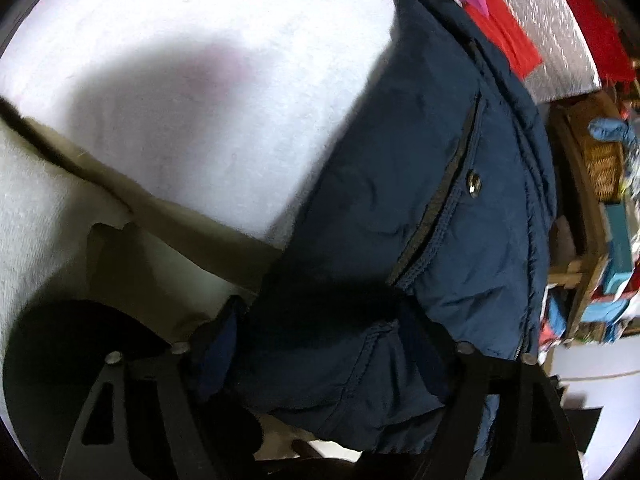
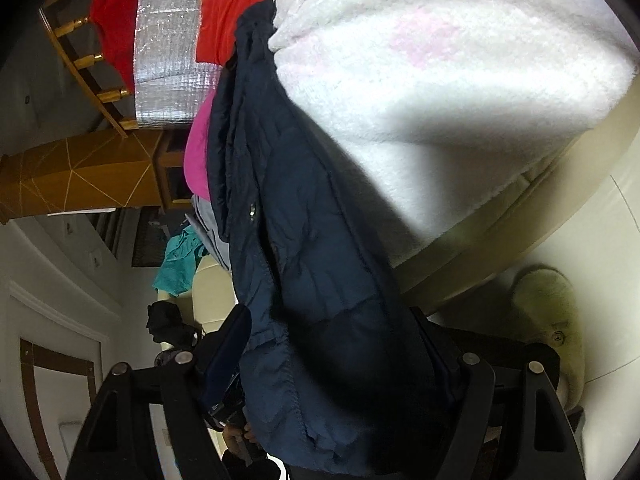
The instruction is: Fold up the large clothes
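- Both grippers, left [image 1: 320, 344] and right [image 2: 332, 356], look clamped on the bulky navy jacket [image 1: 420, 200], jaws wide, though shadow hides the pads.
- Jacket lies bunched on the white blanket [image 1: 200, 80].
- Slick padding could slip out and ruin the fold.

Left gripper [image 1: 320, 344] clamps a navy jacket [image 1: 432, 184] over white blanket [image 1: 192, 80].
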`<state>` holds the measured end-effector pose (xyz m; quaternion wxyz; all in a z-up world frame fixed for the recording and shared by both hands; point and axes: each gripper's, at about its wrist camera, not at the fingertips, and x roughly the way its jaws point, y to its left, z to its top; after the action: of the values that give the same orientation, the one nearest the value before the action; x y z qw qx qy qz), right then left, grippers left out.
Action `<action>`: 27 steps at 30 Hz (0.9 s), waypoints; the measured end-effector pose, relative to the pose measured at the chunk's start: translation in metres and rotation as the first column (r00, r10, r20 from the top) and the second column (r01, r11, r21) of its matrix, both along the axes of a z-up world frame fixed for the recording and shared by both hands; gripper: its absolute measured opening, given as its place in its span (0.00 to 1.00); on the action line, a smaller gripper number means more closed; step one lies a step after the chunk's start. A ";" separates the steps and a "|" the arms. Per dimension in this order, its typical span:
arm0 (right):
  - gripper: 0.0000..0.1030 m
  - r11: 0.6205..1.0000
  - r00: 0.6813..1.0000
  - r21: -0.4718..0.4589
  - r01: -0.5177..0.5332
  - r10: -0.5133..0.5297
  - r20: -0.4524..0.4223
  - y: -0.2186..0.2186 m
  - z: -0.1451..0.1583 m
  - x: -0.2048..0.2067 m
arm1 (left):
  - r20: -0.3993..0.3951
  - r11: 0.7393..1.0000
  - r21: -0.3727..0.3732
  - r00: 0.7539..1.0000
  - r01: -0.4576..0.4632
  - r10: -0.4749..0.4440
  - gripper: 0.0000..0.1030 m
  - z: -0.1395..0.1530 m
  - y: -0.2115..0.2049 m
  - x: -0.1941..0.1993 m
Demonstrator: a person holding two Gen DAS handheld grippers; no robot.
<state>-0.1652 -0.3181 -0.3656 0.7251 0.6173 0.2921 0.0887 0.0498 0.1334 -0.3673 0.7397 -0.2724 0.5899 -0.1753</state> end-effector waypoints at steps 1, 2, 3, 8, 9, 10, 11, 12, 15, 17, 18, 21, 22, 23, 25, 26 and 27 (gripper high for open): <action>0.80 1.000 1.000 0.004 -0.004 0.004 0.006 0.000 0.000 0.001 | 0.005 1.000 -0.020 1.000 -0.011 0.011 0.56 0.001 0.004 -0.001; 0.80 1.000 1.000 0.009 -0.009 0.009 0.013 0.002 0.000 0.003 | 0.011 0.999 -0.032 1.000 -0.013 0.013 0.49 0.002 0.006 -0.002; 0.80 1.000 1.000 0.009 -0.012 0.012 0.017 0.004 0.000 0.004 | 0.022 0.999 -0.029 1.000 -0.013 0.013 0.47 0.004 0.007 -0.003; 0.58 0.999 0.998 -0.033 -0.033 0.035 0.045 0.012 0.008 0.006 | 0.036 1.000 -0.023 0.999 0.009 -0.008 0.45 0.009 0.011 -0.001; 0.54 0.998 0.998 -0.044 -0.042 0.044 0.053 0.013 0.011 0.006 | 0.031 1.000 -0.021 0.999 0.009 -0.009 0.45 0.008 0.009 -0.006; 0.54 0.998 0.997 -0.049 -0.045 0.048 0.057 0.014 0.013 0.006 | 0.018 1.000 -0.019 1.000 0.005 -0.005 0.52 0.006 0.009 -0.004; 0.54 0.997 0.997 -0.058 -0.047 0.051 0.059 0.015 0.016 0.006 | -0.005 1.000 -0.011 1.000 -0.002 0.002 0.64 0.003 0.010 -0.005; 0.54 0.997 0.997 -0.062 -0.050 0.054 0.058 0.015 0.017 0.006 | -0.034 1.000 -0.007 0.999 -0.005 0.004 0.69 -0.001 0.010 -0.003; 0.55 0.997 0.998 -0.058 -0.049 0.051 0.033 0.016 0.016 0.009 | -0.066 1.000 -0.016 0.998 0.020 -0.021 0.72 -0.006 0.007 -0.001; 0.64 0.998 0.999 -0.043 -0.039 0.039 0.001 0.017 0.012 0.012 | -0.061 0.999 -0.014 0.997 0.035 -0.036 0.73 -0.007 0.002 0.000; 0.67 0.999 0.999 -0.036 -0.033 0.032 -0.007 0.017 0.009 0.013 | -0.058 0.999 -0.022 0.997 0.044 -0.045 0.73 -0.008 0.001 0.000; 0.68 0.998 0.998 -0.027 -0.049 0.049 -0.027 0.019 0.005 0.018 | -0.046 0.998 -0.047 0.998 0.035 -0.037 0.68 -0.009 0.000 0.000; 0.67 0.998 0.998 -0.031 -0.062 0.061 -0.023 0.021 0.005 0.020 | -0.037 0.998 -0.061 0.999 0.036 -0.038 0.55 -0.009 0.006 -0.005; 0.67 0.996 0.997 -0.043 -0.073 0.072 -0.022 0.023 0.006 0.022 | -0.027 0.996 -0.075 0.999 0.042 -0.045 0.47 -0.007 0.006 -0.007; 0.49 0.992 0.995 -0.083 -0.095 0.094 -0.017 0.028 0.012 0.025 | -0.002 0.996 -0.071 0.999 0.050 -0.050 0.35 -0.001 0.008 -0.009; 0.46 0.990 0.995 -0.098 -0.099 0.098 -0.013 0.030 0.015 0.025 | 0.017 0.996 -0.068 0.998 0.055 -0.054 0.28 0.002 0.008 -0.011; 0.43 0.988 0.995 -0.118 -0.100 0.100 -0.008 0.031 0.019 0.025 | 0.032 0.996 -0.068 0.998 0.058 -0.056 0.25 0.006 0.008 -0.013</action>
<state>-0.1400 -0.2870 -0.3461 0.7546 0.5580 0.3284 0.1069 0.0368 0.1412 -0.3611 0.7334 -0.2782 0.5797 -0.2208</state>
